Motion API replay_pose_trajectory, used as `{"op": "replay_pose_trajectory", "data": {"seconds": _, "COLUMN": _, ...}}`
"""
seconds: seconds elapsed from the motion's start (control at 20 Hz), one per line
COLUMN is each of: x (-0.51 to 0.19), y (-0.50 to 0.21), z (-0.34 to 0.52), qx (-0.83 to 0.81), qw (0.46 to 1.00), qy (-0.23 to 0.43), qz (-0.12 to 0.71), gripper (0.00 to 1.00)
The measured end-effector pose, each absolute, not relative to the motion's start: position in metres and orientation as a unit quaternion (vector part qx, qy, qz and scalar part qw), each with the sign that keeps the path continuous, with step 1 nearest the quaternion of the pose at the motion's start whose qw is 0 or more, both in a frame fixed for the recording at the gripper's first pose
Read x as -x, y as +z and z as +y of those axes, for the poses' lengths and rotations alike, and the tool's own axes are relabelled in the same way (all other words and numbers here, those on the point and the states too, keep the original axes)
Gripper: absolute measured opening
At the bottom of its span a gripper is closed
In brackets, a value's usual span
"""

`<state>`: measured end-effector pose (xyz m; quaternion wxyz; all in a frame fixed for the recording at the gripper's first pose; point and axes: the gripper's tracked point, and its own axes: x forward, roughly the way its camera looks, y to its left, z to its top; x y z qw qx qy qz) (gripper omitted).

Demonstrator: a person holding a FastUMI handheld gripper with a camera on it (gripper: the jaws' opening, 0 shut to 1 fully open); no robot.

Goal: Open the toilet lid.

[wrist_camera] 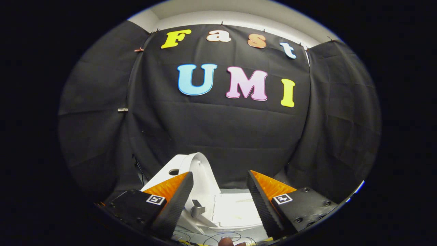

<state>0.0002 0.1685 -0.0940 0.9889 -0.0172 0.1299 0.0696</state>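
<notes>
— Where is your claw (220, 191) now?

— I hold it spread wide, and nothing is between its fingers (177, 201). They grip nothing.

— And the toilet (232, 212)?

— It is white and sits just ahead of the fingers, low in the gap between them. The lid (201, 171) stands raised, nearly upright, close beside my left finger. Behind it hangs the black cloth wall (222, 136).

— Does the claw touch the lid?

— I cannot tell.
</notes>
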Motion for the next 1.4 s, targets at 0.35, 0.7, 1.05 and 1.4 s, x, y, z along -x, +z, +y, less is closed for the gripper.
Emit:
{"op": "replay_pose_trajectory", "data": {"seconds": 0.35, "x": 0.01, "y": -0.046, "z": 0.125, "qx": 0.008, "qw": 0.993, "qy": 0.06, "qz": 0.098, "gripper": 0.99}}
{"op": "replay_pose_trajectory", "data": {"seconds": 0.7, "x": 0.018, "y": -0.006, "z": 0.084, "qx": -0.009, "qw": 0.995, "qy": 0.055, "qz": 0.078, "gripper": 0.99}}
{"op": "replay_pose_trajectory", "data": {"seconds": 1.05, "x": 0.013, "y": 0.0, "z": 0.051, "qx": -0.001, "qw": 0.997, "qy": 0.033, "qz": 0.07, "gripper": 0.98}}
{"op": "replay_pose_trajectory", "data": {"seconds": 1.4, "x": 0.015, "y": -0.005, "z": 0.052, "qx": 0.001, "qw": 0.997, "qy": 0.034, "qz": 0.074, "gripper": 0.99}}
